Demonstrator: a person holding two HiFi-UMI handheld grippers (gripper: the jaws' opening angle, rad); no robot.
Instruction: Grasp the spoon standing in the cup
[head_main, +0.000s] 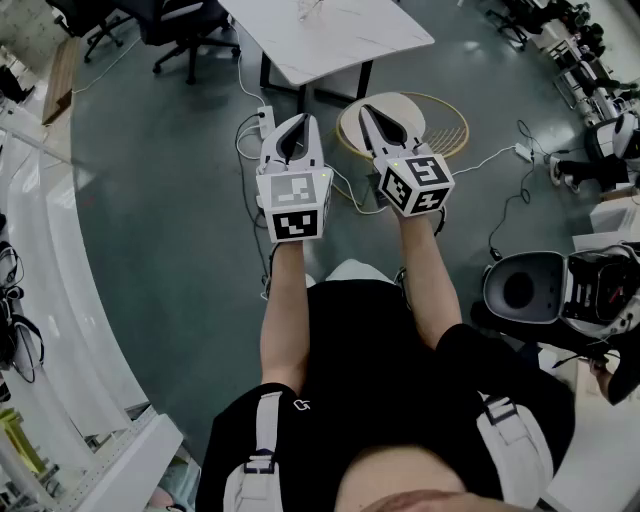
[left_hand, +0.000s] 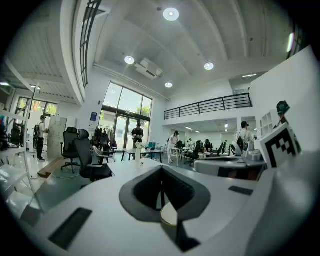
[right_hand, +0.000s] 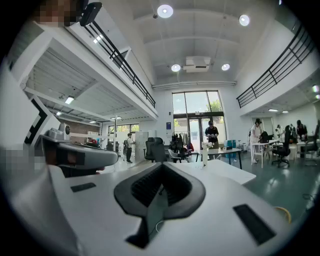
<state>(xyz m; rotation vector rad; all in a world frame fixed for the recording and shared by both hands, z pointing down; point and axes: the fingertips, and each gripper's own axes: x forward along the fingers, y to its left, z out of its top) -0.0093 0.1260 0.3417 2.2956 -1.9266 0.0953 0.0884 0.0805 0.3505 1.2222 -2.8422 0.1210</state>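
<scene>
Both grippers are held out side by side above the grey floor, short of the white table (head_main: 335, 40). In the head view my left gripper (head_main: 299, 120) and right gripper (head_main: 366, 110) each have their jaws closed together, with nothing between them. A small white upright thing, probably the cup (head_main: 312, 8), stands at the table's far end. It shows as a slim white shape (left_hand: 138, 151) in the left gripper view and again (right_hand: 204, 149) in the right gripper view. It is too small to make out a spoon. Both grippers are far from it.
A round pale stool top (head_main: 395, 125) with a yellow hoop sits on the floor just beyond the right gripper. Cables trail across the floor (head_main: 500, 160). Black office chairs (head_main: 185, 25) stand at the back left. A white curved counter (head_main: 60, 300) runs along the left. People stand far off.
</scene>
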